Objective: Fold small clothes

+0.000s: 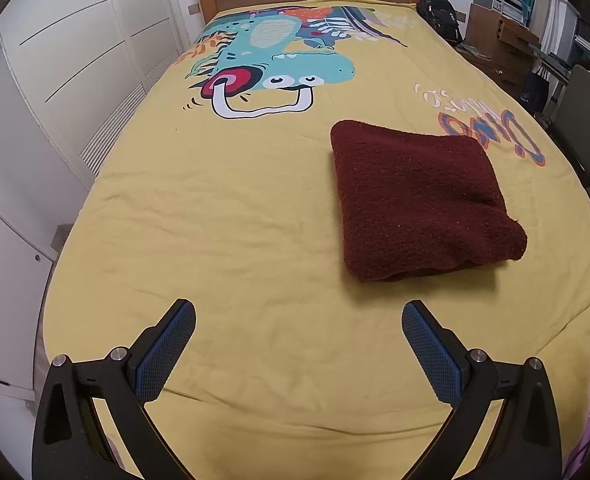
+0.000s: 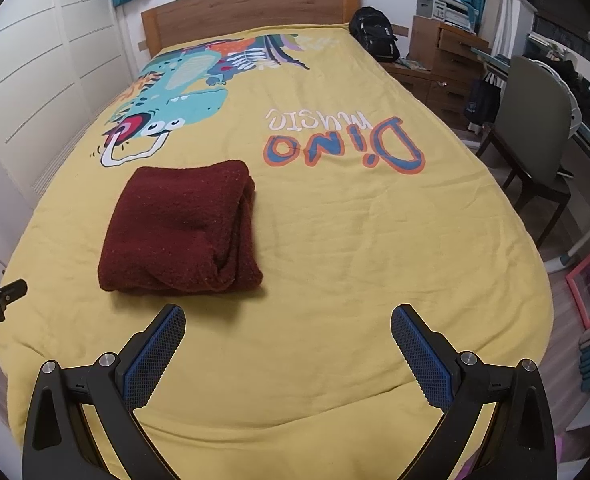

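Both sets of fingers, left gripper (image 1: 298, 320) and right gripper (image 2: 287, 322), are released and hold nothing above the yellow bed (image 2: 335, 240). The folded maroon garment (image 2: 179, 228) lies mid-left in the right view, centre-right (image 1: 423, 200) in the left. It looks finished; at most, press the loose right edge flat gently.

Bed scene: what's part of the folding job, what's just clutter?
Job:
- dark red folded garment
- left claw, open
- right claw, open
- yellow bedspread as work surface

Clutter:
- black backpack
- chair
- wooden drawers
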{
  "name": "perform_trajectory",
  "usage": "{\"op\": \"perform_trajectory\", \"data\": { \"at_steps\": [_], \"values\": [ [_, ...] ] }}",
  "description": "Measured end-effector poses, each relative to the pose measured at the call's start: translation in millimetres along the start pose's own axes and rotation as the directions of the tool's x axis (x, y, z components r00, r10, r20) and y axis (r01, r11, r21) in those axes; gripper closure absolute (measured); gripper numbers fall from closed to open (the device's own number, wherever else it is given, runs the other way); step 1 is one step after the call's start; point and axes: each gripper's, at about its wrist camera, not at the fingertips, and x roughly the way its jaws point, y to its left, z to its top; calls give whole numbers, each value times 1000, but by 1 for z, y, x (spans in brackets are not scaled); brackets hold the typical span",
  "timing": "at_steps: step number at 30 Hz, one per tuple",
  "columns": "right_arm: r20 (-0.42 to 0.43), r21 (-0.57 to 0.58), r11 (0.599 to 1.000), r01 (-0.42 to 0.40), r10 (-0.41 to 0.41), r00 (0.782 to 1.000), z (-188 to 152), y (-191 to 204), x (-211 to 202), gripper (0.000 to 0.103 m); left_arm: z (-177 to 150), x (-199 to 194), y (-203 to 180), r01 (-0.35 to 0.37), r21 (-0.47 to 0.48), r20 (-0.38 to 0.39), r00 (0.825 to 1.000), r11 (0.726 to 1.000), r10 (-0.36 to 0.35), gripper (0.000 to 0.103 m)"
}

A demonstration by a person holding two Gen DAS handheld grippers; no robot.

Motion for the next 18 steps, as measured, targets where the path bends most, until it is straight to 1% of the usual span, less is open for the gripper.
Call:
{"op": "perform_trajectory", "data": {
  "at_steps": [9,13,18],
  "values": [
    [-7,-22,1000,18,-18,1000,1,6,2,0,-1,3,2,6,5,-9,1000,1000,-6,1],
    [-12,-20,1000,6,-6,1000,1,6,3,0,-3,3,1,8,0,-12,1000,1000,-8,1],
    [-17,-28,1000,13,-13,1000,1,6,4,0,-3,3,3,7,-9,-10,1000,1000,-8,1]
  ]
}}
